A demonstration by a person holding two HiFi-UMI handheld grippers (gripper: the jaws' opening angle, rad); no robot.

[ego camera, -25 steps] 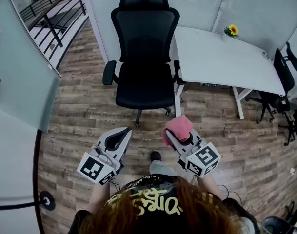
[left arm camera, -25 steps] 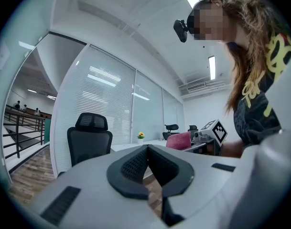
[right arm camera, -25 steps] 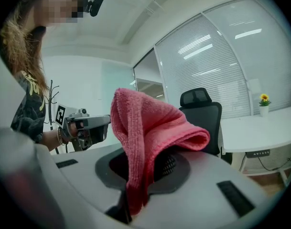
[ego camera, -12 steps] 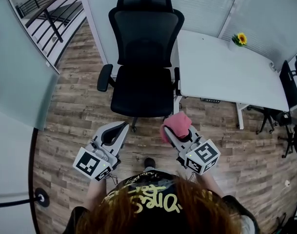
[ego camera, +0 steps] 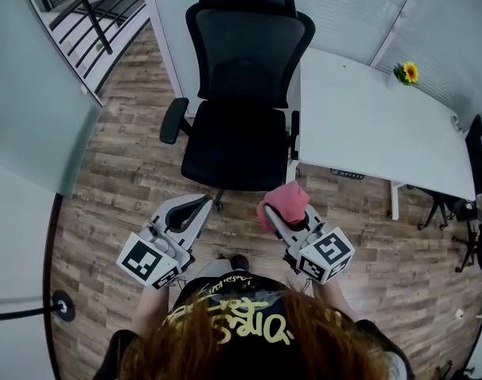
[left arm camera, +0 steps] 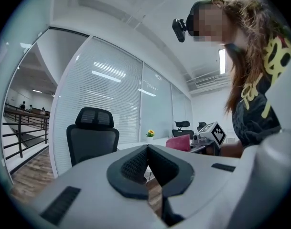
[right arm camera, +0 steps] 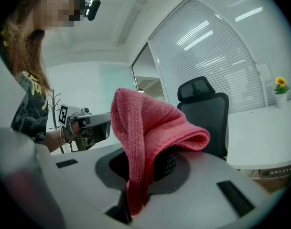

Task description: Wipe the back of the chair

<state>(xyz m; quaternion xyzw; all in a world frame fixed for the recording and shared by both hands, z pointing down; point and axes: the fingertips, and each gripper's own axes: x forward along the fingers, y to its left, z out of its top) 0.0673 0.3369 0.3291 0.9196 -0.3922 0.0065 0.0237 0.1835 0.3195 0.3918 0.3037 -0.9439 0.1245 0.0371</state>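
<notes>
Chair back stood upright, well ahead of right claw, which clamped pink cloth; left claw, closed and empty, sat about equally far from it.

Head view. The black mesh-backed office chair fills more of the frame than a second ago: its headrest is now cut by the top edge, and its seat front lies closer to both grippers. The white rectangular desk and the small yellow flower on it slide right and lower. The left gripper and the right gripper, carrying the pink terry cloth, rise slightly. The dark shoe shifts left and down.
</notes>
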